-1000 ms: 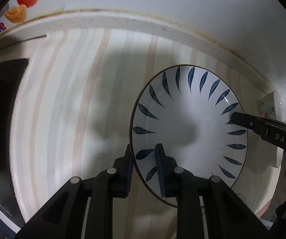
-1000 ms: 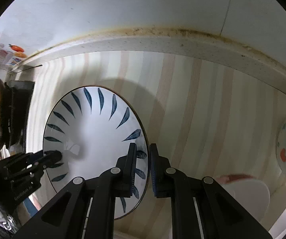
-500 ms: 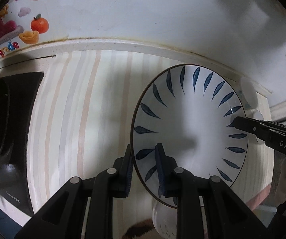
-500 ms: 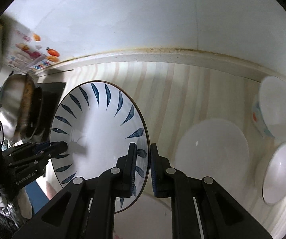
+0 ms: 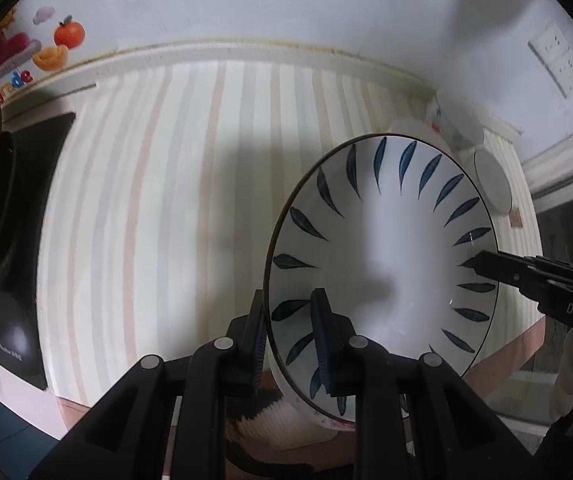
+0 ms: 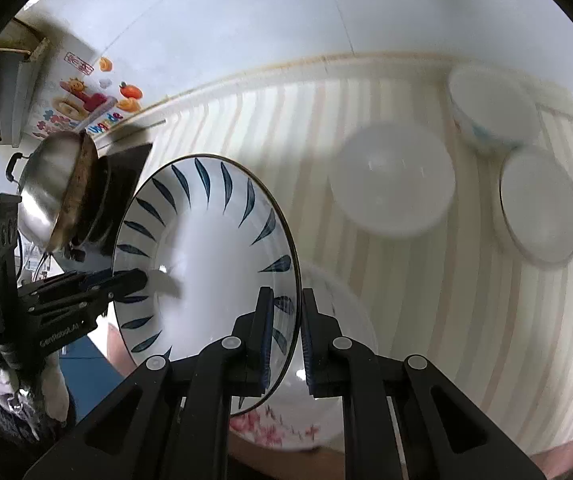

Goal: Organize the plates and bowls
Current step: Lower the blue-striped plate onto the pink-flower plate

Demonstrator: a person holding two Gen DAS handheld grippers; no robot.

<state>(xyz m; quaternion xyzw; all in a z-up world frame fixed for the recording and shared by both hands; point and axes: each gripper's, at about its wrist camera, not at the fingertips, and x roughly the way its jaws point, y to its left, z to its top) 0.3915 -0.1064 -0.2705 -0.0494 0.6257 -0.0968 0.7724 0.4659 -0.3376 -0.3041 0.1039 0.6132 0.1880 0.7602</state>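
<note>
1. Two grippers shared one load: the left gripper (image 5: 288, 334) and the right gripper (image 6: 288, 338) each had their fingers closed onto opposite edges of the round white ceramic plate with dark blue leaf strokes around its rim (image 5: 382, 264), pinching the rim between the pads.
2. That plate was held in the air above the pale striped table (image 5: 174, 208), tilted, directly over a white bowl with pink blossom print (image 6: 326, 420).
3. Further along the table sat a plain white plate (image 6: 392, 180), a white bowl with blue markings (image 6: 490, 112) and a dark-rimmed white bowl (image 6: 538, 208).
4. The step in hand appeared to be carrying the blue-leaf plate to its stacking place, probably the plain white plate.
5. Doing it well would mean moving both grippers together at matched height, since glazed rims slip under uneven pull.
6. Levelling the plate before lowering would help, with both grips released only once it rested flat.
</note>
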